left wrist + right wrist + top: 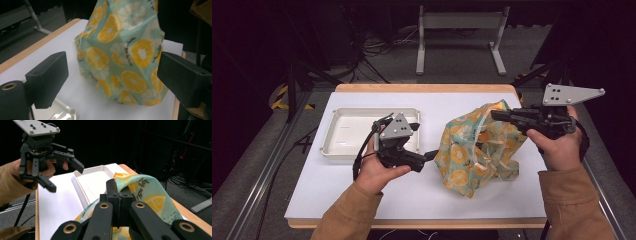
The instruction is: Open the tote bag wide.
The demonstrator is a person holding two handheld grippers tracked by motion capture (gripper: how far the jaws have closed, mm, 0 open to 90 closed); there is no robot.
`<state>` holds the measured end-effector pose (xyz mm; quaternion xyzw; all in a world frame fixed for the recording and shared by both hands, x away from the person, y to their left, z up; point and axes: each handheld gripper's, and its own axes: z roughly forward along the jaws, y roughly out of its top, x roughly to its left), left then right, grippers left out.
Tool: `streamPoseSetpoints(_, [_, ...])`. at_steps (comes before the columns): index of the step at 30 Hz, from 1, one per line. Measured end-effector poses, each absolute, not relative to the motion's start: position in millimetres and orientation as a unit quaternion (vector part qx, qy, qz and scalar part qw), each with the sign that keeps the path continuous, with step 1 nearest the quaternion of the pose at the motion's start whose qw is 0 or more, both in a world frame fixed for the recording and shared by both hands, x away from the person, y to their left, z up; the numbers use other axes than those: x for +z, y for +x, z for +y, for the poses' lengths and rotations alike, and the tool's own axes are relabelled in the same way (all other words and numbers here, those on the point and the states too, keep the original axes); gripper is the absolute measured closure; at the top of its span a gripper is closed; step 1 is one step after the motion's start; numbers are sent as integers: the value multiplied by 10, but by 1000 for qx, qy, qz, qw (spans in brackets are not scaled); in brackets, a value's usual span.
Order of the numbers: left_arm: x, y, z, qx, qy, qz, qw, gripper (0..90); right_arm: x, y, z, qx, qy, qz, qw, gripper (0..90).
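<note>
left gripper (430, 155): released; its jaws stand wide apart and level, aimed across the tabletop at the bag's near-left side, with nothing between them. In the left gripper view the bag fills the gap ahead but touches neither jaw.
bag (477, 147): a teal cloth bag printed with orange and lemon slices, standing crumpled on the white tabletop (362, 185), right of centre and near the right edge, apart from the tray.
right gripper (496, 114): clenched on the bag's top edge; in the right gripper view its jaws meet with a fold of the printed cloth pinched between them, holding that corner up.
tray (337, 145): white, shallow, nothing in it, lying left of the bag beyond the left gripper.
risk, slip: the hold looks to be on a thin fold only; a sharp lift or tug would likely pull the cloth out and let the bag slump.
risk, miss: the left gripper's jaws face slack, sagging cloth; closing there may catch both layers at once, or only a loose crease.
risk, snag: light ribbon-like strips hang at the bag's front and could tangle in a jaw.
bag's pointing: raised peak up and toward the far right, where it is held.
long axis: roughly from that peak down to the near bottom corner, steeply tilted.
</note>
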<state>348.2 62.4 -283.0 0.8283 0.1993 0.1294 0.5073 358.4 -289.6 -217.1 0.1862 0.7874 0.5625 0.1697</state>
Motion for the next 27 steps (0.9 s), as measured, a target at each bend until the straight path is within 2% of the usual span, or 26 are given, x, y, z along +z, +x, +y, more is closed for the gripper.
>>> streamPoseSetpoints(8, [-2842, 3563, 300, 121, 833, 177, 510, 109, -2200, 3640, -2794, 570, 184, 784, 167, 900])
streamPoseSetpoints(27, [-2858, 3820, -88, 109, 836, 145, 518, 129, -2310, 3707, -2643, 578, 165, 787, 138, 900])
